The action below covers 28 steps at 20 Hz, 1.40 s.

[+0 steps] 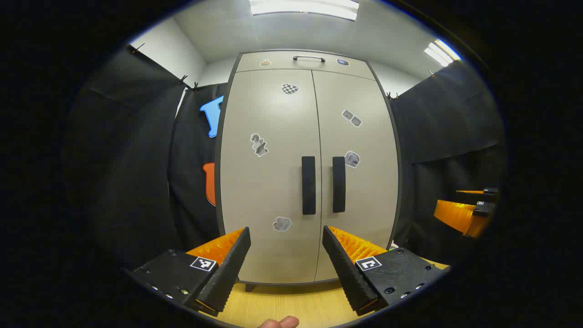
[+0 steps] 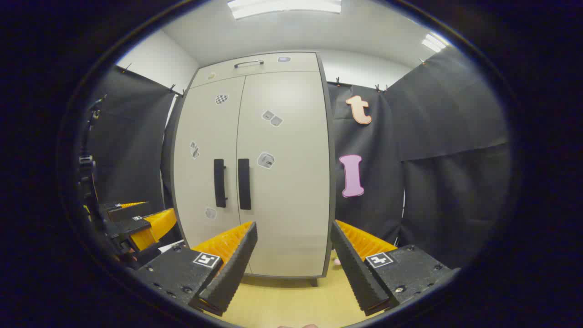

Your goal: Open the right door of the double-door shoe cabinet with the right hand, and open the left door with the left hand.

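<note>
While both doors stay closed, shoe cabinet (image 1: 273, 182) contents hidden; left gripper (image 1: 287, 239) spread, right gripper (image 2: 294, 232) spread, both apart from handles (image 1: 309, 184).

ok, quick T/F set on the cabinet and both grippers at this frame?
1. Both doors of the shoe cabinet are closed. True.
2. The left gripper is shut on the left door handle. False: its fingers are spread, short of the cabinet.
3. The right gripper is open. True.
4. The right door handle is horizontal. False: it stands vertical beside the centre seam.
5. A top handle sits above the doors. True.
</note>
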{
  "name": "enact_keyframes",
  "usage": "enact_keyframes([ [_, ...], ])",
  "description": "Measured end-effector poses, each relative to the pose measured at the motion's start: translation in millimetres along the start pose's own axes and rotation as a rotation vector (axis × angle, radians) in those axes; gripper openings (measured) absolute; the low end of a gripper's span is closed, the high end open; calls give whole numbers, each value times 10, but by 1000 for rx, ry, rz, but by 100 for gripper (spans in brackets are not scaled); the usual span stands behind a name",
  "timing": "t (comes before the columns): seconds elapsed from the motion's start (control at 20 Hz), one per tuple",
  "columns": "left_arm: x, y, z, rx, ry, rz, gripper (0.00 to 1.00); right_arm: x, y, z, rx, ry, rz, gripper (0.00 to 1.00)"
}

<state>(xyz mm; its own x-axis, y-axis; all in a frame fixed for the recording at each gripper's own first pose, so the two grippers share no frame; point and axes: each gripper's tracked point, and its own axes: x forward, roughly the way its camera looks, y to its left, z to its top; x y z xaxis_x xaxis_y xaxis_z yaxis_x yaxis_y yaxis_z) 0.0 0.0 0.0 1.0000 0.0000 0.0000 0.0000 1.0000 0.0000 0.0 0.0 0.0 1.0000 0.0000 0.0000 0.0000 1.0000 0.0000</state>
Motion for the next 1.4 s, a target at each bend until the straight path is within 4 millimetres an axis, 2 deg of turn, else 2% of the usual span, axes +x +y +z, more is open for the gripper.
enact_keyframes([
  [0.25, -25, 116, -13, -3, 14, 32, 95, 17, -26, -71, 23, 7, -11, 100],
  [0.6, -35, 254, 26, -18, 23, 77, 95, 42, -196, -111, 7, 15, -68, 100],
  [0.75, -40, 285, 3, -28, 28, 86, 95, 81, -170, -132, 10, 33, -60, 100],
  [0.9, -68, 307, -1, -23, 34, 91, 95, 149, -78, -94, 14, 34, -43, 100],
  [1.05, -132, 325, 5, -20, 35, 84, 95, 291, 13, 59, 8, 9, -42, 100],
  [1.2, -206, 339, -19, -22, 47, 64, 95, 546, 235, 212, -13, -11, -3, 100],
  [1.4, -329, 454, -83, -10, 68, 67, 95, 1012, 676, 495, -38, -79, 89, 100],
])
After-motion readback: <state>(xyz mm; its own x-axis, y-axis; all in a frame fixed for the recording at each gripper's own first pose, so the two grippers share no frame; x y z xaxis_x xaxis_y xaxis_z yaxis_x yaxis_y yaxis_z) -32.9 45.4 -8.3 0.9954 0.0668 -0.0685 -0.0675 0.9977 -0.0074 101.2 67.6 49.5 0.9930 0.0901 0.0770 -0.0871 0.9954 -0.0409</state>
